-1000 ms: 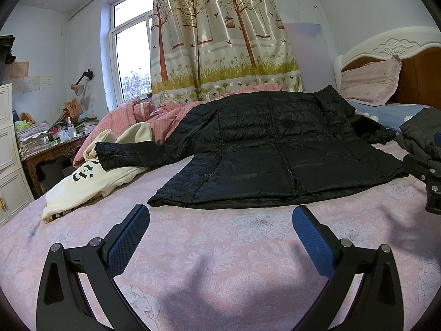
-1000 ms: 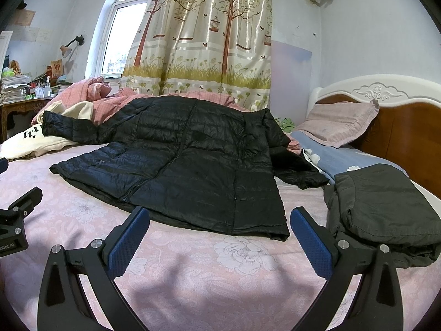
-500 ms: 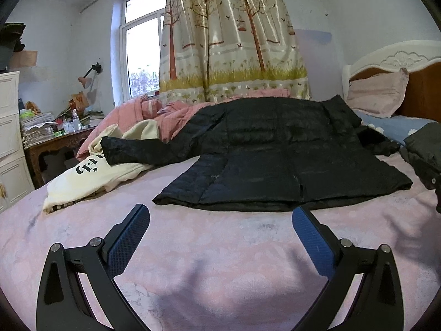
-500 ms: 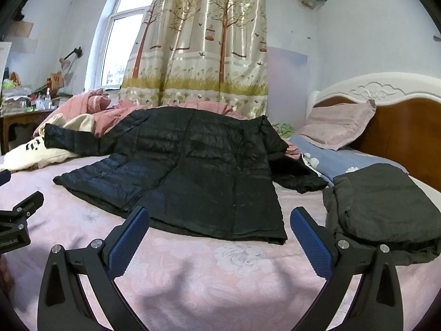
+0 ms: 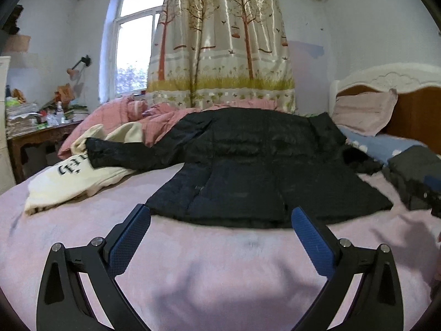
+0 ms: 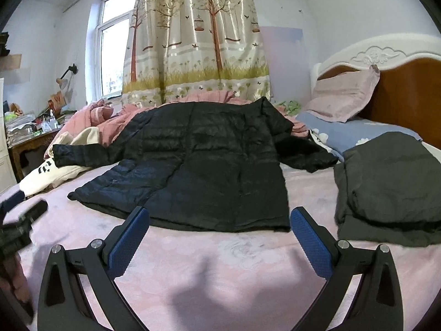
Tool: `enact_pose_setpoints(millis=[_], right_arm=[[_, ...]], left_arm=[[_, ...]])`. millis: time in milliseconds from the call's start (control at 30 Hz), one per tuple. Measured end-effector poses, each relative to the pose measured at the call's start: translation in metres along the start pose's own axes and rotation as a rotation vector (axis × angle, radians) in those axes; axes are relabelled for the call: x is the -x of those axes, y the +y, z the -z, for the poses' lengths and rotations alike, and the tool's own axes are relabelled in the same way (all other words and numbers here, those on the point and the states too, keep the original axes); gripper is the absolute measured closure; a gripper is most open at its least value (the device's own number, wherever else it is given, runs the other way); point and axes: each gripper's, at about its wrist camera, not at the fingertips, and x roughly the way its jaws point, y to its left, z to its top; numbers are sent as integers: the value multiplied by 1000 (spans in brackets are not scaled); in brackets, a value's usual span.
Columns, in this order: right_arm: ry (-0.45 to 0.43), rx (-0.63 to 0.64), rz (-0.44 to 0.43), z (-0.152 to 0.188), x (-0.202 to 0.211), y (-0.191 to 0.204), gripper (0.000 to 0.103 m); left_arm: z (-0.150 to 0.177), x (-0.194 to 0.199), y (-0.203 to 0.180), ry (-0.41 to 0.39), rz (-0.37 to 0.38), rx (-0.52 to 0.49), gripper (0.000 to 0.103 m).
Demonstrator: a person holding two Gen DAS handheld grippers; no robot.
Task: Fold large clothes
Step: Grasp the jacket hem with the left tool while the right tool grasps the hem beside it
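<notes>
We see a big black puffy jacket (image 5: 248,171) lying flat on the bed (image 5: 220,262), which has a pink flowery sheet. Its bottom edge is closest to us. One sleeve (image 5: 118,155) reaches out over a cream sweatshirt (image 5: 66,176). The other sleeve (image 6: 306,157) is bunched up near the blue pillow (image 6: 358,132). A dark folded garment (image 6: 391,182) sits just beside the jacket, toward the headboard.

Our left gripper (image 5: 220,237) hangs over the sheet, close to the bottom edge. Its two blue pads are wide apart and hold nothing. Our right gripper (image 6: 219,237) is the same: wide apart, empty, just in front of the hem.

We think the jacket is light and soft, full of fluff. Its shiny cloth looks slippery, so a thin pinch may slide off. It is floppy and will sag when we lift it. We think the best places to grab are the two bottom corners or the sleeve ends, pinching a thick bit of cloth.
</notes>
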Motion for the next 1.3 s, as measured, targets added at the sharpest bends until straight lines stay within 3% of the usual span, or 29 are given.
enact_pose_setpoints(millis=[100,200,267,300,400,467,533,567,667,733,800,833,867,900,1000,1100,1300], right_arm=[[46,6,28,-13,-19,-10,0],[106,-26,62,-12,-43,-27,0],[165,-42,70,-10,-69,-38,5],[198,-59,74,-9,-83,-45,7],[286,-145,85,-4,-110,-67,8],[353,-211,84,3,-124,-81,11],[413,-263,55,11,-138,-91,22],[442,-281,32,15,-144,-94,27],[447,-283,4,18,-148,-93,27],[454,-279,-23,20,-150,-90,29],[459,-268,-58,20,-150,-85,52],[468,-260,-69,21,-151,-82,69],[474,-252,-69,22,-152,-80,84],[469,-251,-69,20,-152,-79,93],[393,-267,-75,13,-137,-81,97],[304,-229,-27,3,-110,-75,98],[187,-147,68,-6,-32,-58,99]], left_arm=[[-24,-22,20,-33,-68,-1,3],[-39,-60,52,11,-88,43,4],[-37,-81,70,-3,-220,22,10],[-36,-92,81,4,-246,19,10],[-19,-135,128,132,-190,139,10],[-4,-165,158,242,-132,278,12],[11,-191,185,341,-24,444,30],[18,-199,193,373,12,495,33],[40,-217,199,462,129,585,36],[43,-216,190,470,170,574,39],[44,-222,172,531,281,535,49],[45,-224,161,568,339,492,58],[44,-222,155,563,349,456,72],[43,-220,150,557,353,438,91],[36,-199,144,486,342,407,96],[22,-157,131,404,312,355,97],[16,-63,101,432,142,266,97]])
